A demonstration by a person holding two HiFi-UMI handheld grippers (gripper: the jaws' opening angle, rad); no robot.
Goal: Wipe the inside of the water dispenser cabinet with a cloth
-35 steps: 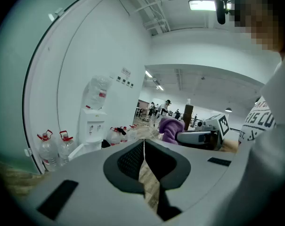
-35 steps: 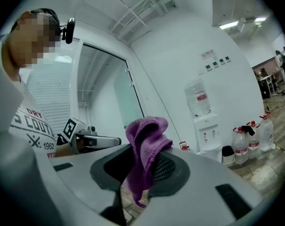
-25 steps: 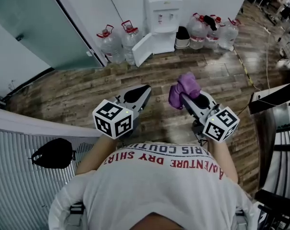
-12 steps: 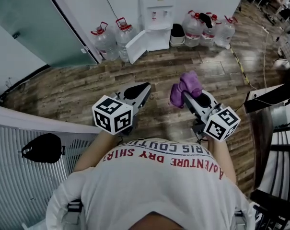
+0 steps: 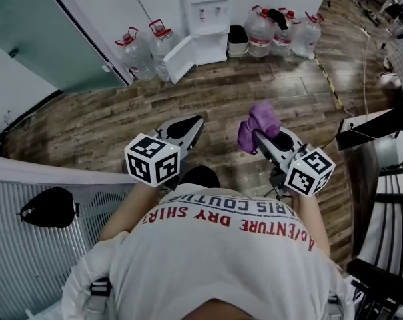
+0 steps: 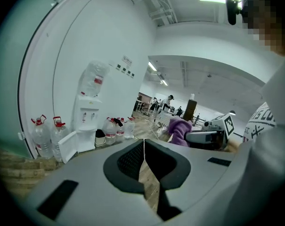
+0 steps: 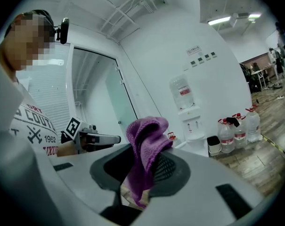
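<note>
A white water dispenser (image 5: 205,9) stands against the far wall, its lower cabinet door (image 5: 178,59) swung open to the left. It also shows far off in the left gripper view as the dispenser (image 6: 88,119) and in the right gripper view as the dispenser (image 7: 188,112). My right gripper (image 5: 253,131) is shut on a purple cloth (image 5: 258,124), which bunches above the jaws as the cloth (image 7: 146,147). My left gripper (image 5: 194,124) is shut with nothing in it, its jaws meeting at the tips (image 6: 144,142). Both grippers are held over the wooden floor, well short of the dispenser.
Large water bottles stand on both sides of the dispenser: two at its left (image 5: 141,49), several at its right (image 5: 281,29). A small black bin (image 5: 237,40) sits beside it. A glass partition (image 5: 34,39) is at left, a slatted barrier (image 5: 28,245) near left, dark furniture (image 5: 381,132) at right.
The view has shifted forward: the dispenser and bottles sit higher and more to the left in the head view. Both grippers keep their pose, the cloth still held.
</note>
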